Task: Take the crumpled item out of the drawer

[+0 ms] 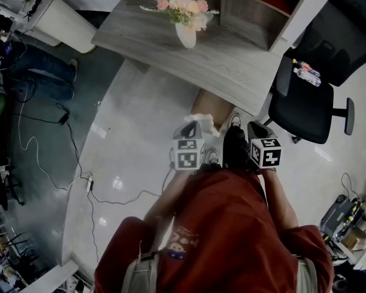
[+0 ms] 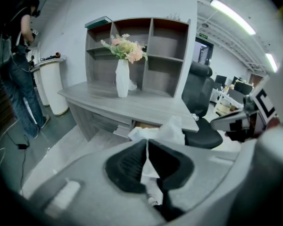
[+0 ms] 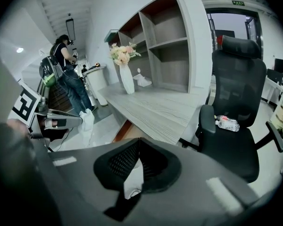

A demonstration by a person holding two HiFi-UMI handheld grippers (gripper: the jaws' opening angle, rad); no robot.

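Observation:
My left gripper (image 1: pixel 193 129) is shut on the crumpled white item (image 1: pixel 202 122) and holds it in the air in front of the open drawer (image 1: pixel 211 106) under the grey desk (image 1: pixel 232 69). In the left gripper view the black pads (image 2: pixel 132 161) pinch a lower fold of the crumpled item (image 2: pixel 165 131), which bunches up above them. The open drawer (image 2: pixel 144 125) lies beyond. My right gripper (image 1: pixel 249 133) hangs beside the left one. Its jaws (image 3: pixel 138 144) are shut with nothing between them. That view also shows the crumpled item (image 3: pixel 87 120) at the left.
A white vase of flowers (image 1: pixel 186 34) stands on the desk, with a shelf unit (image 1: pixel 256 5) behind it. A black office chair (image 1: pixel 305 102) with a bottle (image 1: pixel 307 73) on its seat stands to the right. Cables (image 1: pixel 49 163) trail over the floor at left. Another person (image 2: pixel 14 79) stands there.

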